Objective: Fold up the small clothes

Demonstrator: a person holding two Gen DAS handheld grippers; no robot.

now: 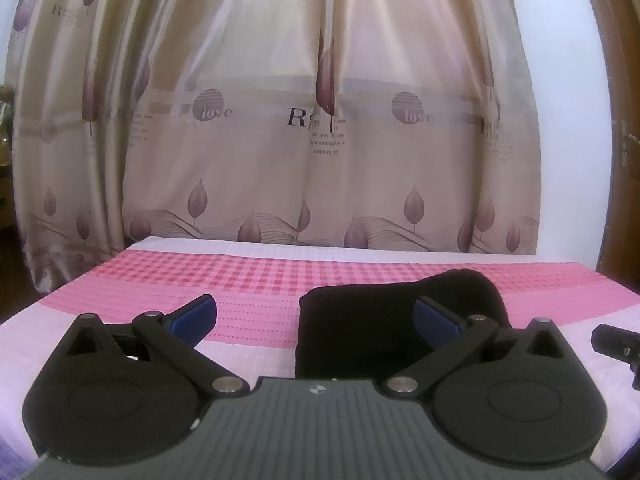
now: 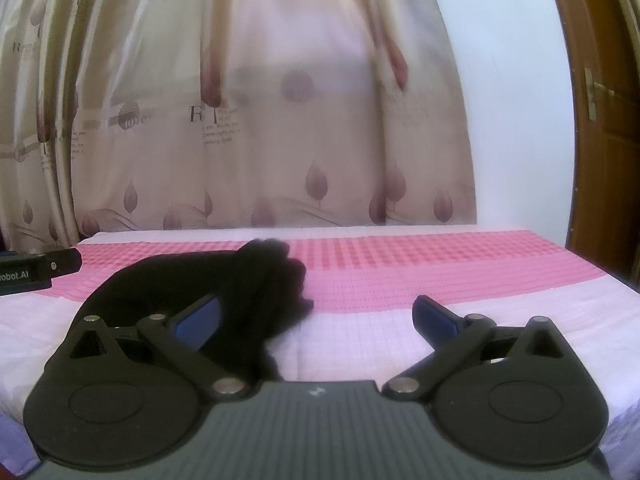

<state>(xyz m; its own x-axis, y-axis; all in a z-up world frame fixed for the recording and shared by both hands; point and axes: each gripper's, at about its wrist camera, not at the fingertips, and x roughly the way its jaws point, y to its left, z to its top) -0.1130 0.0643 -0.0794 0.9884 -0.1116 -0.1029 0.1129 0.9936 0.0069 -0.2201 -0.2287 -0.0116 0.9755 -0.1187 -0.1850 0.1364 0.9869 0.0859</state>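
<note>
A small black garment (image 1: pixel 372 324) lies folded on the pink and white checked cloth (image 1: pixel 248 280). In the left wrist view it sits ahead and right of centre. My left gripper (image 1: pixel 316 318) is open and empty, its right blue pad in front of the garment. In the right wrist view the black garment (image 2: pixel 208 276) lies ahead on the left, its right end blurred. My right gripper (image 2: pixel 316 320) is open and empty, its left finger in front of the garment.
A beige curtain with purple leaves (image 1: pixel 280 120) hangs behind the bed. A white wall and a brown door (image 2: pixel 604 120) stand on the right. The other gripper's black body shows at the left edge of the right wrist view (image 2: pixel 36 270).
</note>
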